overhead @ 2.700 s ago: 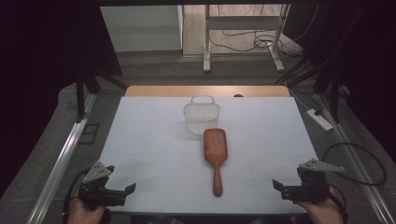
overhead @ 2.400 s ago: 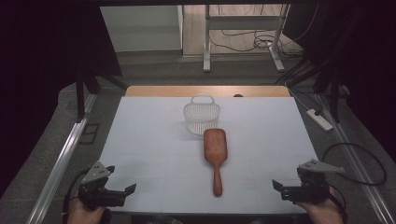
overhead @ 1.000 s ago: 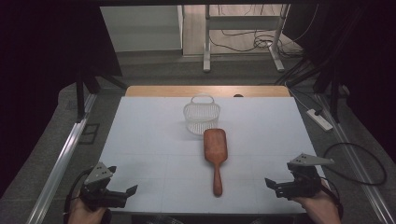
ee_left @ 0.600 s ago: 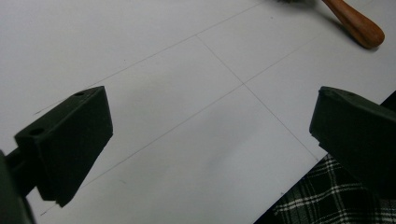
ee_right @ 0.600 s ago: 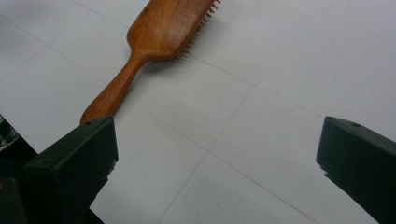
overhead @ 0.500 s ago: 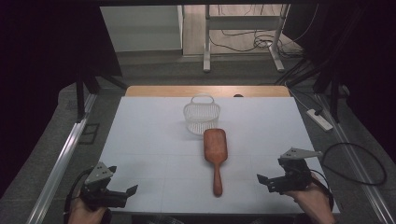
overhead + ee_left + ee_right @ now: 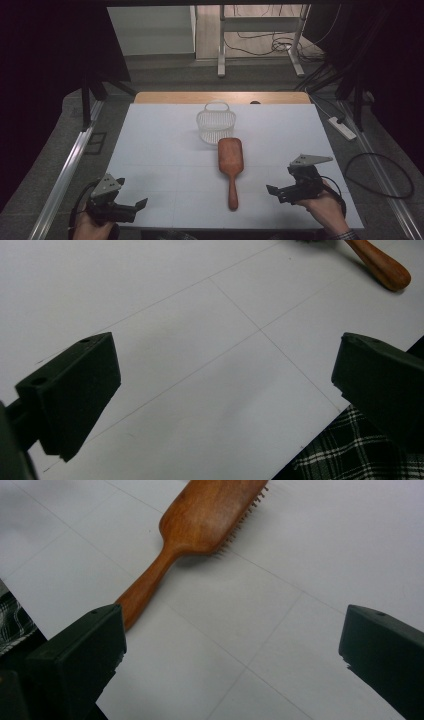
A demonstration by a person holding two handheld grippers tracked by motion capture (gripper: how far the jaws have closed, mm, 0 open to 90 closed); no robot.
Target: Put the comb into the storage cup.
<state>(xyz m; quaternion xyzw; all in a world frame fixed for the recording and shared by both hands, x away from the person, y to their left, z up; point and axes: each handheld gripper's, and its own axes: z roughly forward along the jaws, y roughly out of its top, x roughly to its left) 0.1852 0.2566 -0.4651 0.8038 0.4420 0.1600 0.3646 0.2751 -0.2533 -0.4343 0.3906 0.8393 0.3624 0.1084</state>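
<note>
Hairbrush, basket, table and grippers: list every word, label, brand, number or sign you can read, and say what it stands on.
None can be read.
Wooden hairbrush: plain back and handle, no mark.
White basket: no label.
White table: thin grid lines, no writing.
Left gripper and right gripper: black jaws, wide apart, bear no text.

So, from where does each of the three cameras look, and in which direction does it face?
High view: above the person's side, facing forward and down on the table; shows both hands, the left hand-held gripper and right hand-held gripper.
Left gripper view: rides the left hand-held gripper, looking over bare table toward the handle end of the hairbrush; its open jaws show.
Right gripper view: rides the right hand-held gripper, facing the hairbrush; its open jaws show.
Shared: all three see the hairbrush; the basket shows in the high view.
</note>
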